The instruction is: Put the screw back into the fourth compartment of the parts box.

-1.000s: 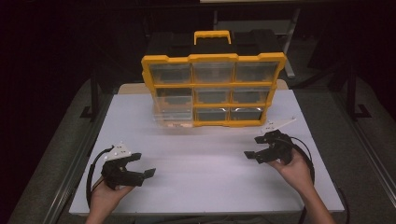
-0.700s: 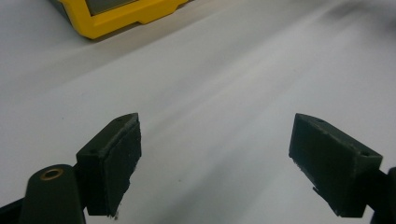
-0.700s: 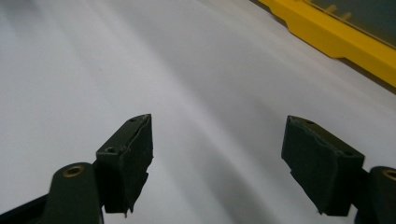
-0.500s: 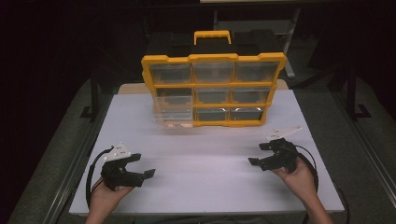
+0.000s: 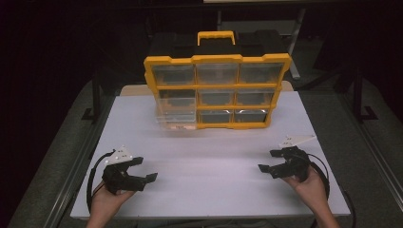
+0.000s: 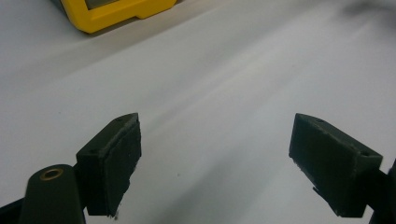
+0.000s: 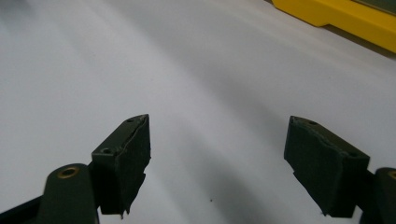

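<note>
Grippers low on the white bench [image 5: 209,156], one in each of your hands. High view: your left gripper [image 5: 142,169] sits near the front left corner, fingers spread wide and holding nothing, aimed in toward the middle. Your right gripper [image 5: 272,160] sits near the front right edge, fingers likewise spread and empty, aimed back toward the left one. The two are well apart, bare bench between them. Yellow drawer organizer [image 5: 216,90] stands upright at the far side of the bench, black body behind it, yellow handle on top, clear drawers in three rows. Its lower left drawer [image 5: 177,118] is pulled partway out.

Left gripper view: left gripper [image 6: 215,154] with both black fingers [image 6: 114,161] wide open over bare bench, nothing between them; a yellow corner of the organizer [image 6: 116,11] at top left, well apart.

Right gripper view: right gripper [image 7: 217,158] with fingers [image 7: 126,158] just as wide, empty; the organizer's yellow base [image 7: 341,18] at top right.
</note>
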Demonstrator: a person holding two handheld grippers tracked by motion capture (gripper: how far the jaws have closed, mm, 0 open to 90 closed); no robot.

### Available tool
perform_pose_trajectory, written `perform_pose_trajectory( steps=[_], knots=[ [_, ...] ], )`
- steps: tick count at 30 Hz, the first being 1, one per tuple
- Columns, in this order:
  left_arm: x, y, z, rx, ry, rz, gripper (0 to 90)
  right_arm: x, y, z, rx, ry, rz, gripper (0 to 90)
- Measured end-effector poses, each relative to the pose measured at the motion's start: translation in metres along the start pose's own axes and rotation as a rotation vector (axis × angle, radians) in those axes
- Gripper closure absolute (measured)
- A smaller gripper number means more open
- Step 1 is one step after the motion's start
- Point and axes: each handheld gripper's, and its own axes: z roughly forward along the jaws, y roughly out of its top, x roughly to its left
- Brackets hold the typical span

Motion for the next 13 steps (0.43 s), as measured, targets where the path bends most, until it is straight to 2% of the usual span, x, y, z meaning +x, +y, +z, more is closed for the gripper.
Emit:
perform_pose_trajectory(
  steps=[13],
  knots=[
    [-0.0008,-0.0008,0.0025,0.017,-0.004,0.008,16.5,-0.0003,-0.0082,-0.0071,-0.039,0.006,0.010,21.1]
  ],
)
